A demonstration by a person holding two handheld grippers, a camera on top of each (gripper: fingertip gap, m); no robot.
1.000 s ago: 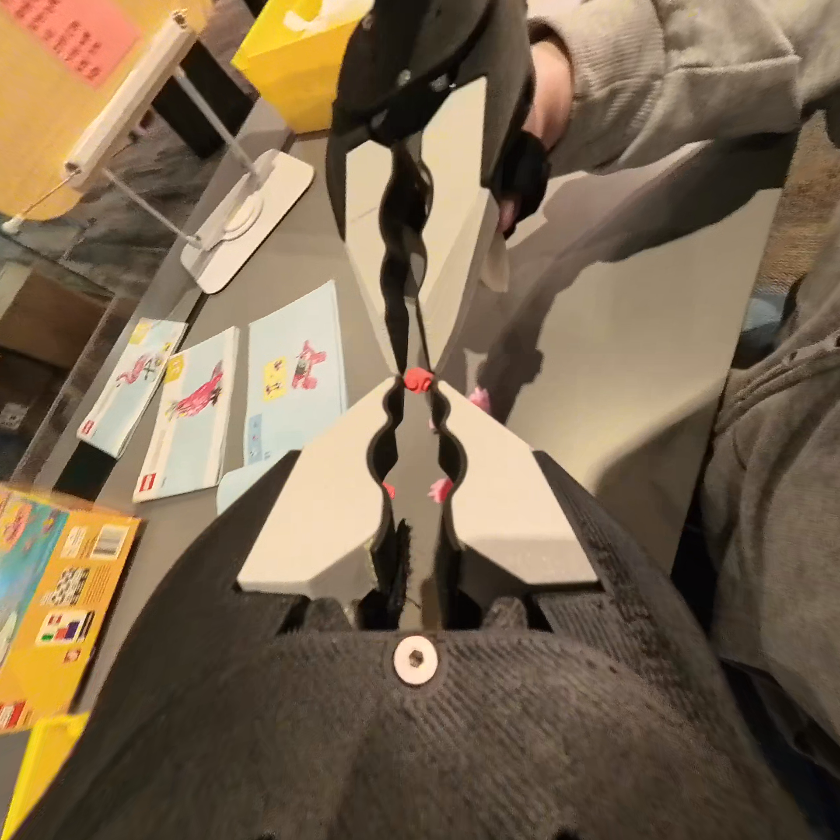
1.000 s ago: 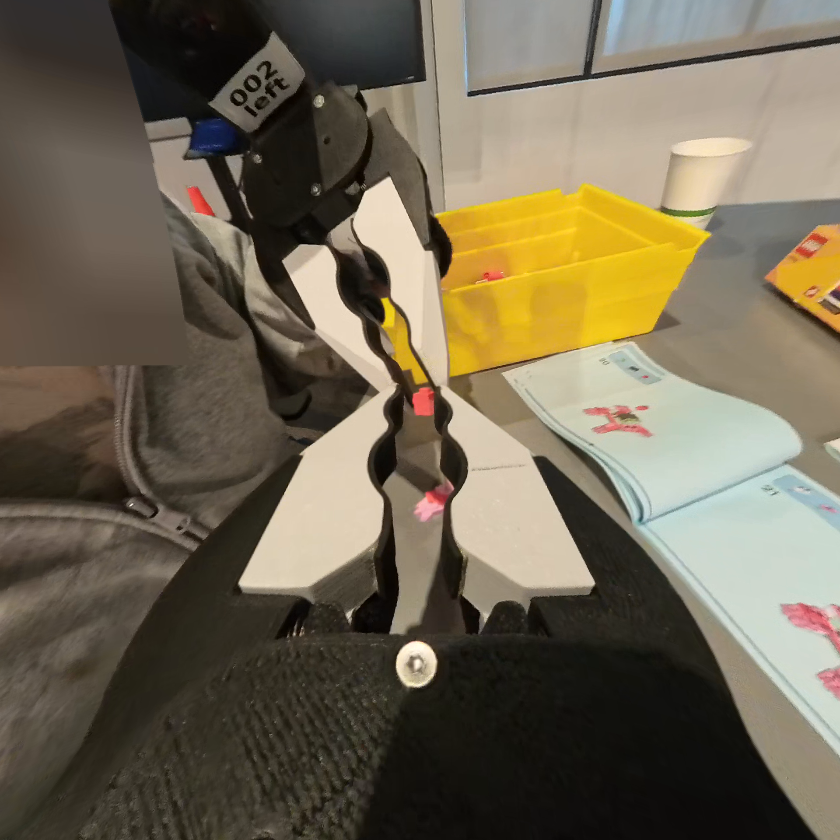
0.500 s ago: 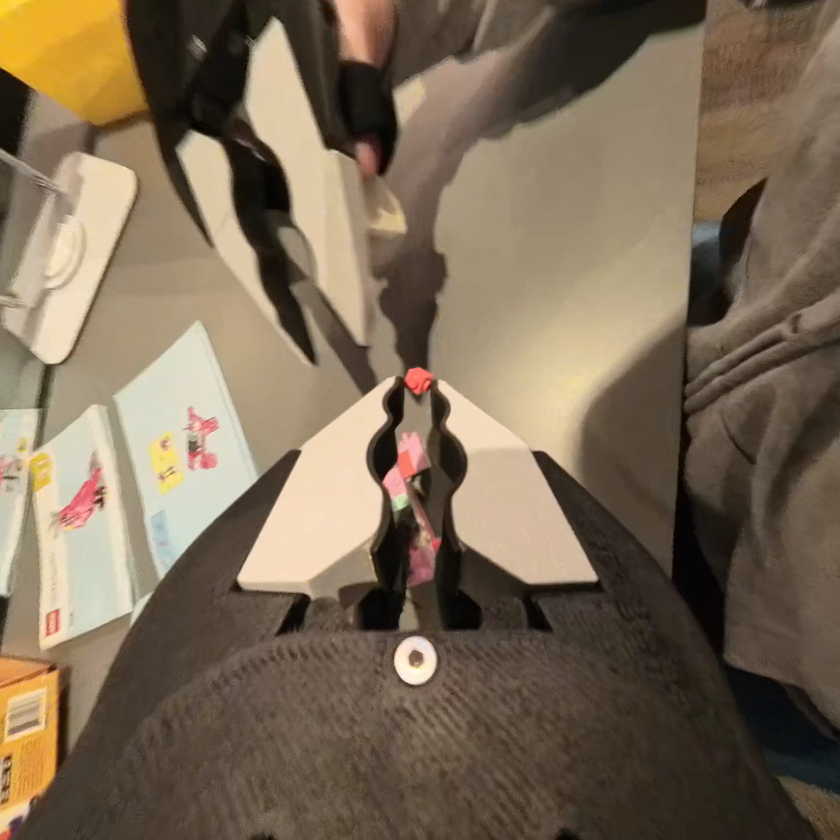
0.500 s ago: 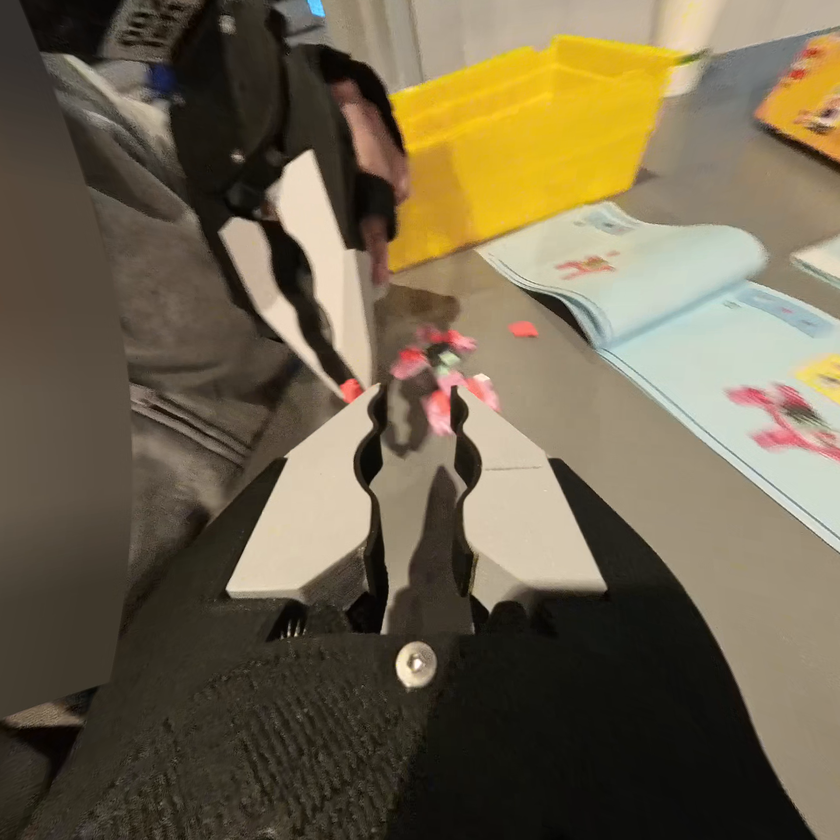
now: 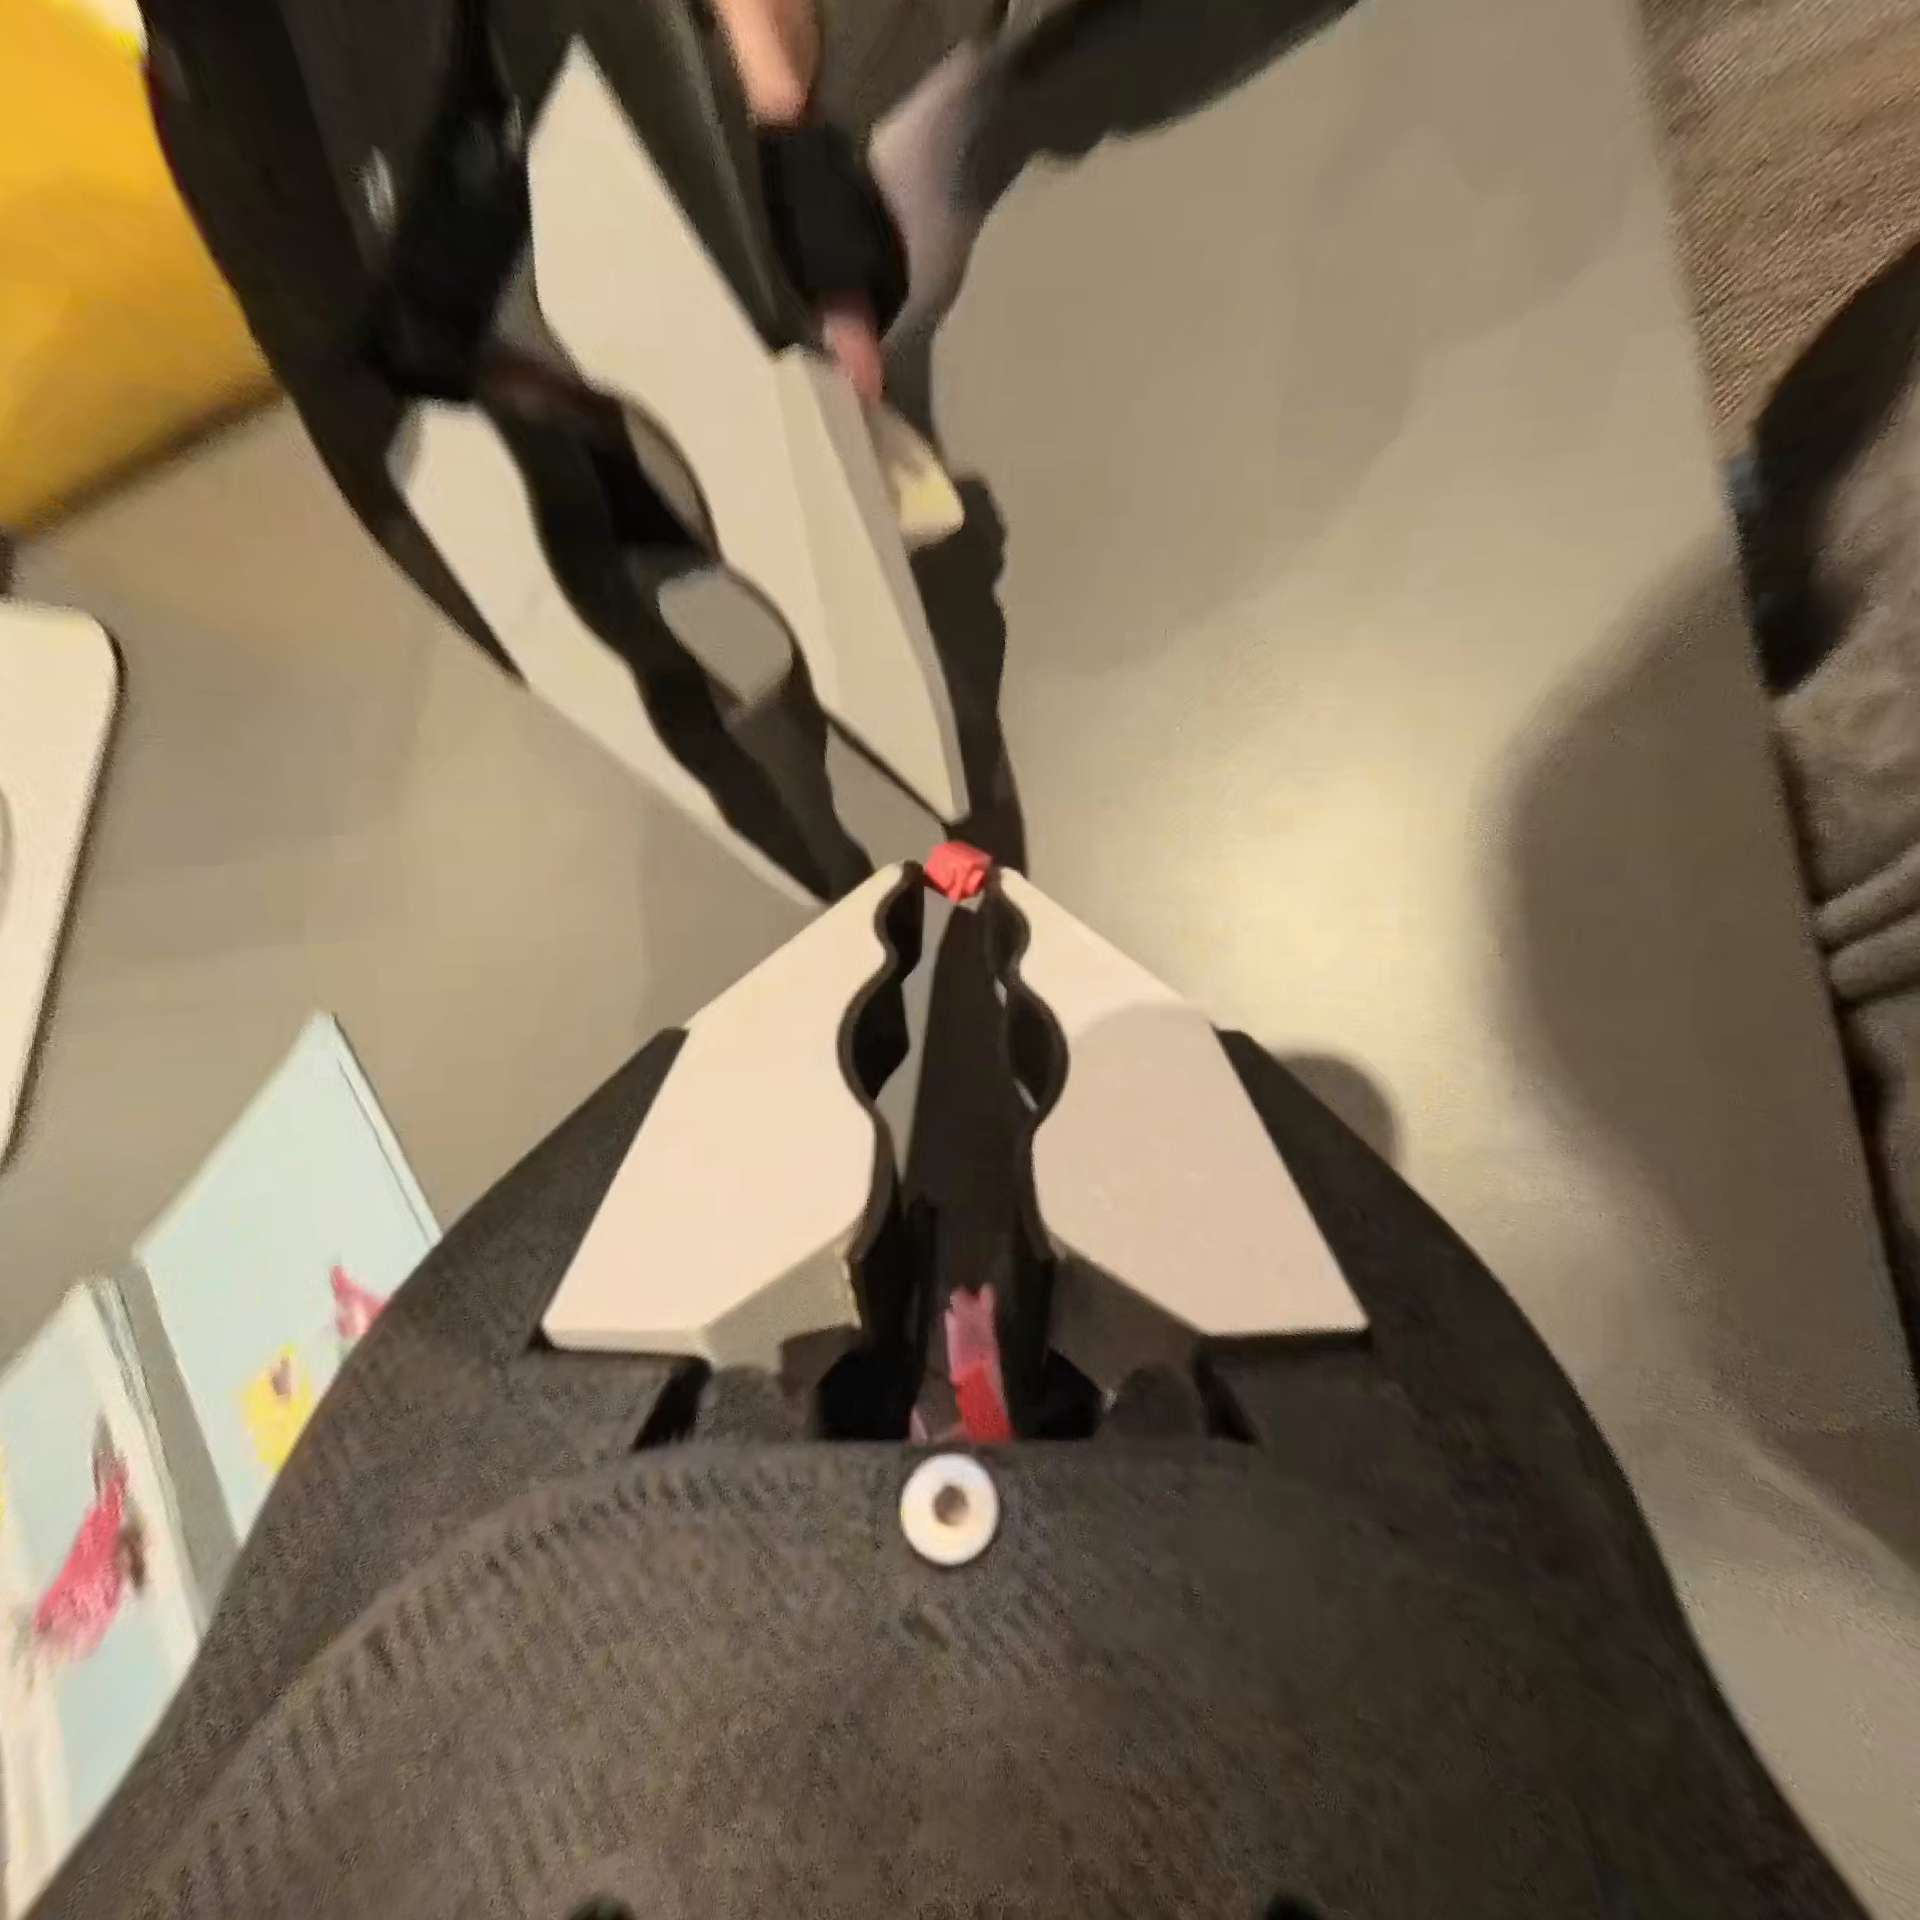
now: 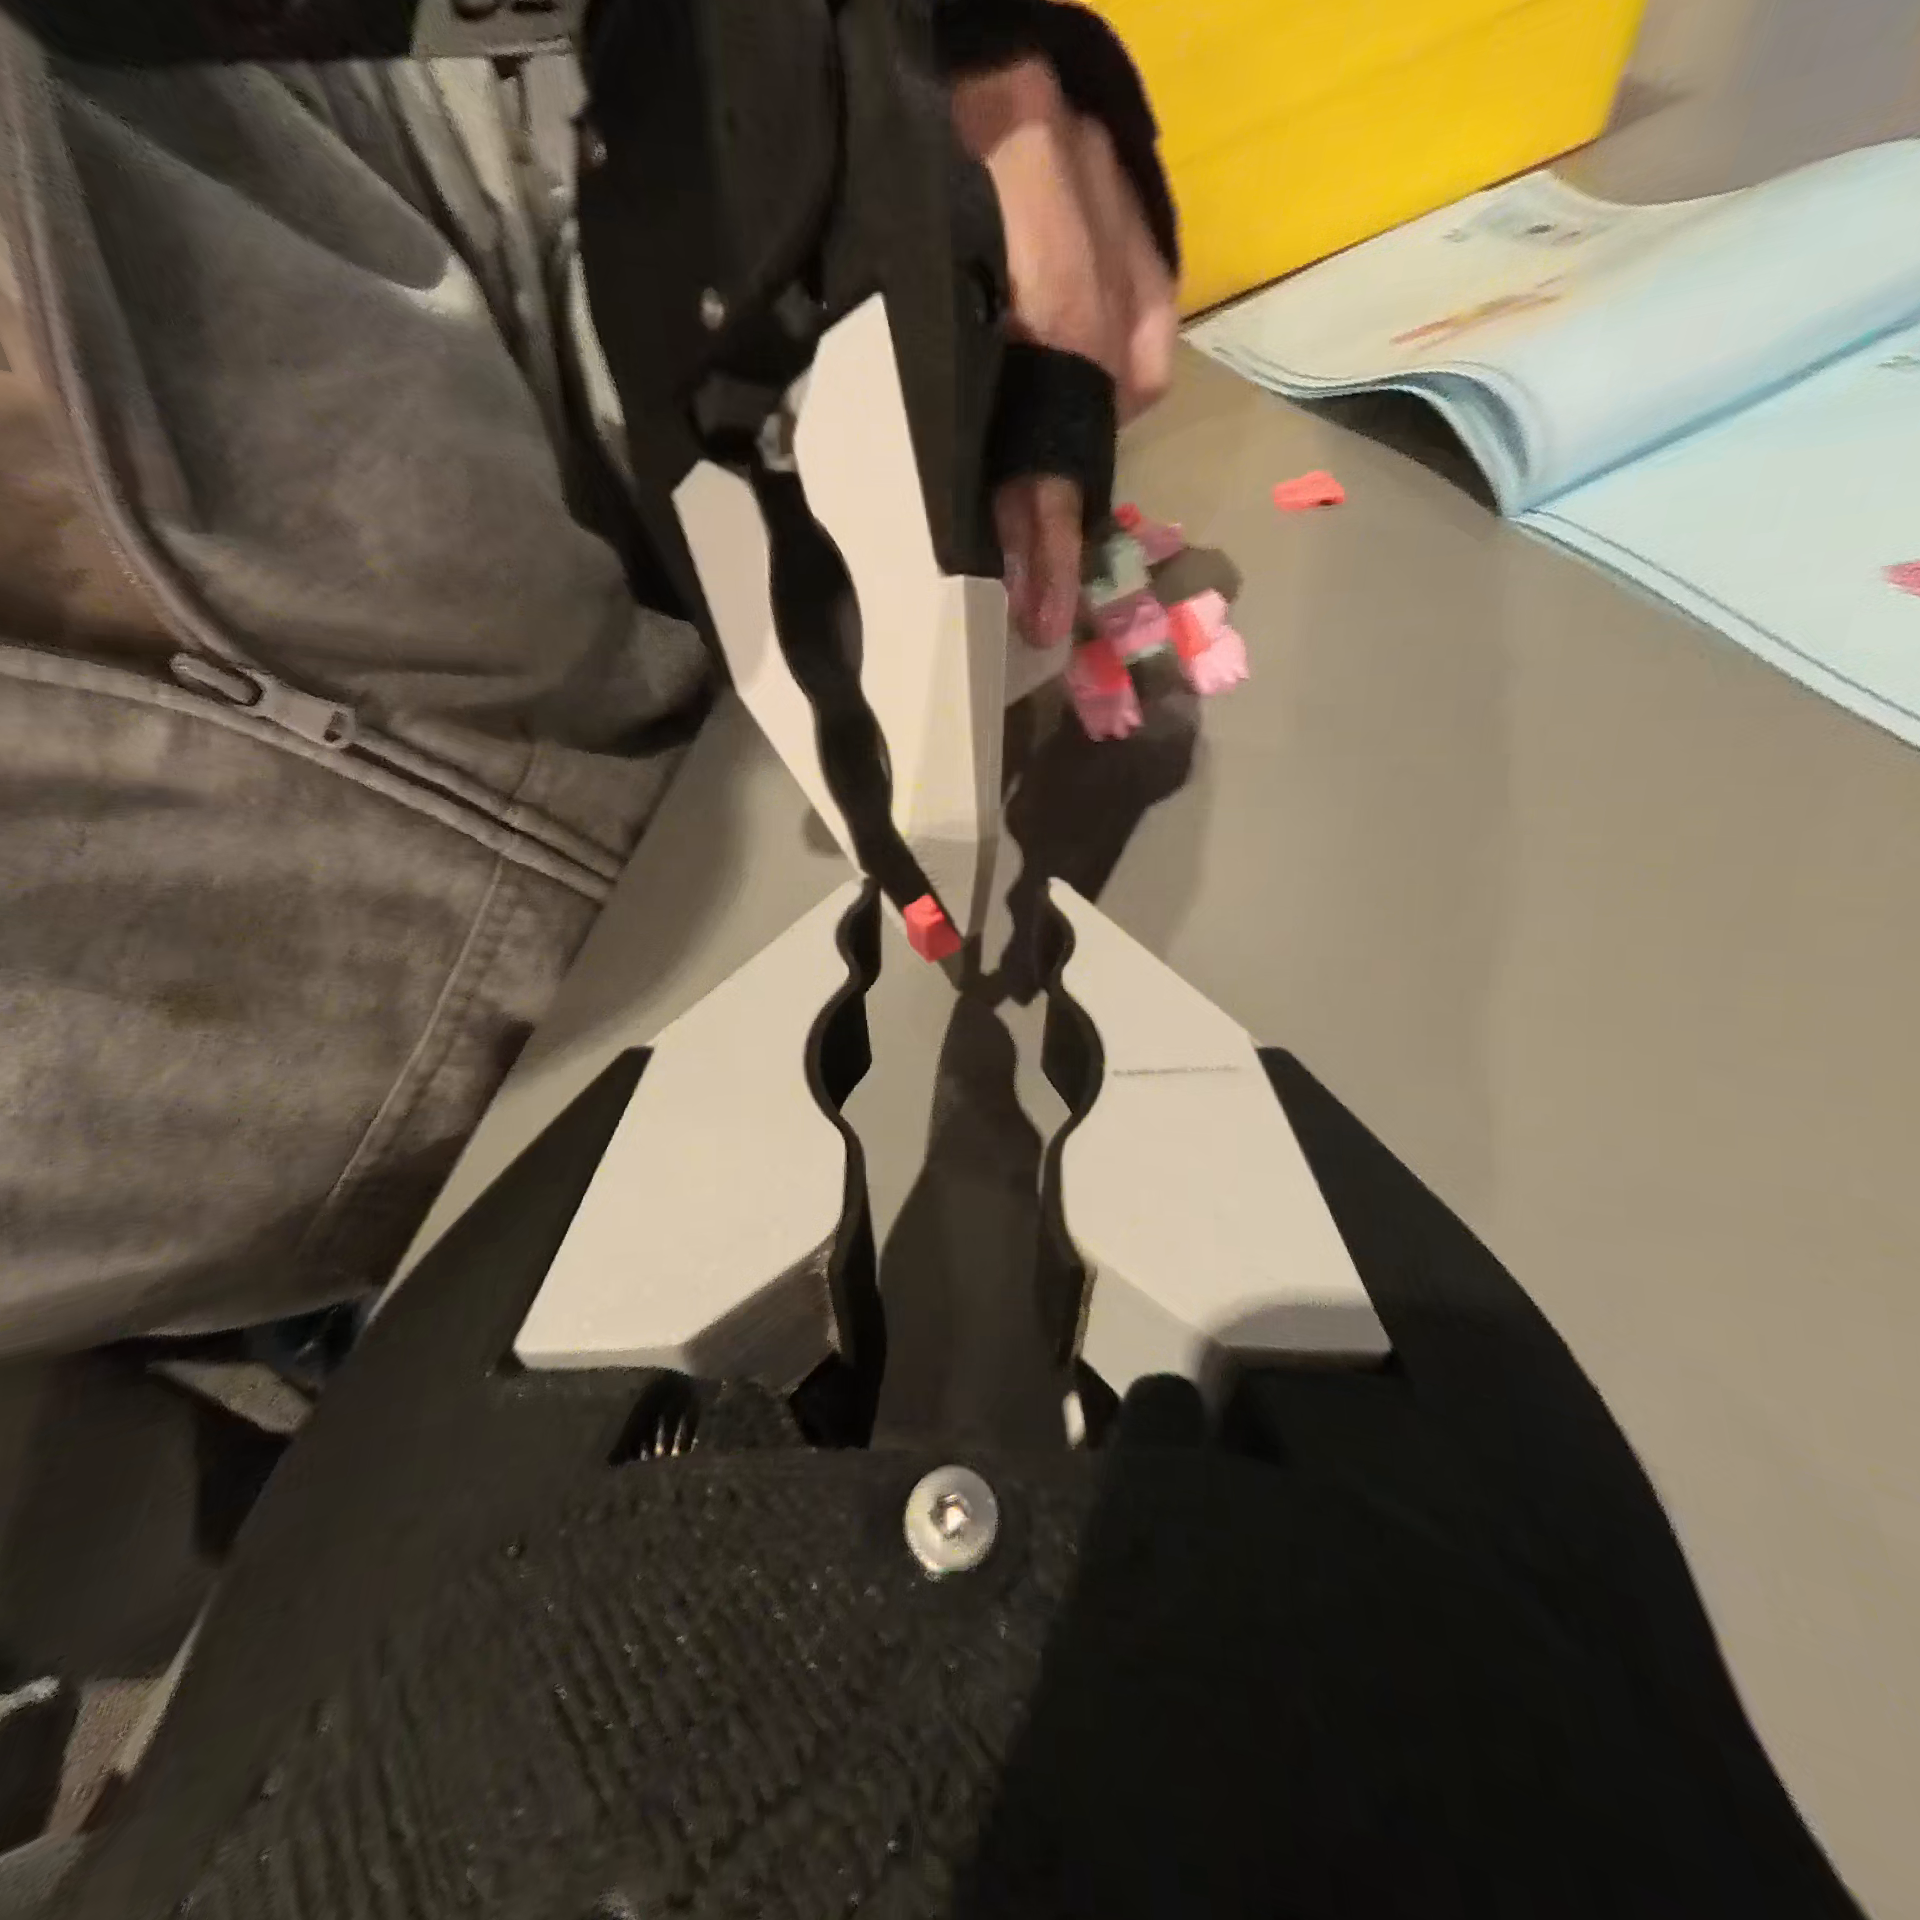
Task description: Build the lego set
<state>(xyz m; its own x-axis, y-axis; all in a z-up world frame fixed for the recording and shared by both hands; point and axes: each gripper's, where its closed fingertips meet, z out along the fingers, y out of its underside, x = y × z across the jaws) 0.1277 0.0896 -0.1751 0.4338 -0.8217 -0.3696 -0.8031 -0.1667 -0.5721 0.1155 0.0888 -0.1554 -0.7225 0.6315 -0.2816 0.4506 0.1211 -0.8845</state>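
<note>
My left gripper (image 5: pixel 956 885) is shut on a small red brick (image 5: pixel 956 868) at its fingertips. It also shows in the right wrist view (image 6: pixel 935 935), coming down from above with the red brick (image 6: pixel 928 925). My right gripper (image 6: pixel 961 899) is open and empty, tip to tip with the left one; the brick sits just inside its left finger. It also shows in the left wrist view (image 5: pixel 899 847). A pink and red lego model (image 6: pixel 1153 634) lies on the grey table (image 6: pixel 1455 935) just beyond, and part of it shows low between the left fingers (image 5: pixel 971 1371).
A loose red piece (image 6: pixel 1309 490) lies near an open light-blue instruction booklet (image 6: pixel 1662 312). A yellow bin (image 6: pixel 1351 125) stands behind it. More booklets (image 5: pixel 281 1247) and a white stand base (image 5: pixel 42 831) are at the left. A person's grey sweater (image 6: pixel 260 831) borders the table edge. My two grippers' fingertips are within a few centimetres of each other.
The right gripper opened wider and swung away from the red brick, then came back tip to tip with the left. The left gripper kept the brick and tilted down toward the table.
</note>
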